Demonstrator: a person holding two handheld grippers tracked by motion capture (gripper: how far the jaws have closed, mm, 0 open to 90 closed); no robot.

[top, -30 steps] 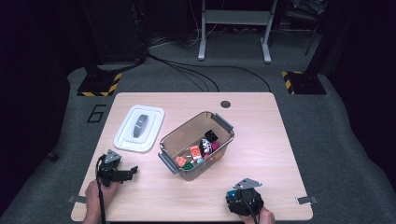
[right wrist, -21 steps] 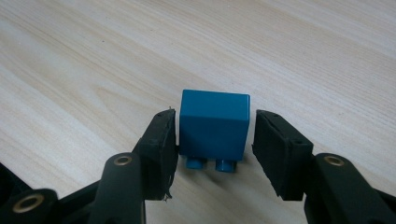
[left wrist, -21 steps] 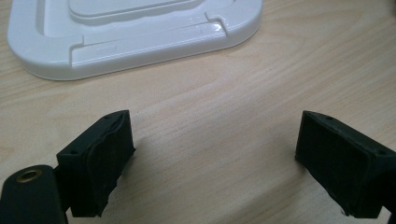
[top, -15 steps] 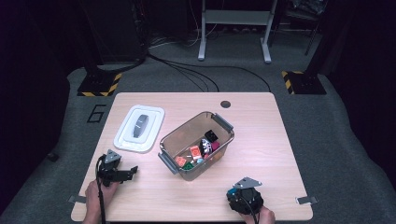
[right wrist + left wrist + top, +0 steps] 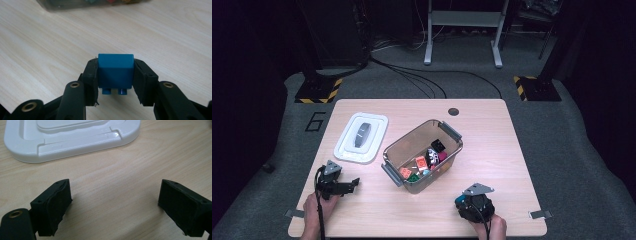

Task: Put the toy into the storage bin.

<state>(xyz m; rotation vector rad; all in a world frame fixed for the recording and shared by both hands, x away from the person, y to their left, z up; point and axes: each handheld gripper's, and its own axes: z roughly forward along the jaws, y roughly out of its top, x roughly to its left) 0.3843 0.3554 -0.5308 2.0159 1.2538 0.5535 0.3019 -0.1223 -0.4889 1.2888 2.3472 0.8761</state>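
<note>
A blue brick (image 5: 115, 70), studs toward the camera, sits between the pads of my right gripper (image 5: 115, 63). Its jaws have just been closing, and both pads now press the brick's sides just above the wooden table (image 5: 50, 50). In the high view this right gripper (image 5: 474, 205) is near the table's front edge, right of centre, with a bit of the blue brick (image 5: 459, 201) at its left. My left gripper (image 5: 347, 184) rests at the front left, its jaws pointing right. The left gripper (image 5: 115, 195) stands open over bare wood with nothing between its pads.
A clear plastic bin (image 5: 447, 129) with grey handles stands mid-table and holds several coloured bricks. Its white lid (image 5: 362, 137) lies flat to the left, and the lid's edge (image 5: 70, 140) is just beyond the left jaws. A dark round hole (image 5: 453, 111) marks the far table edge.
</note>
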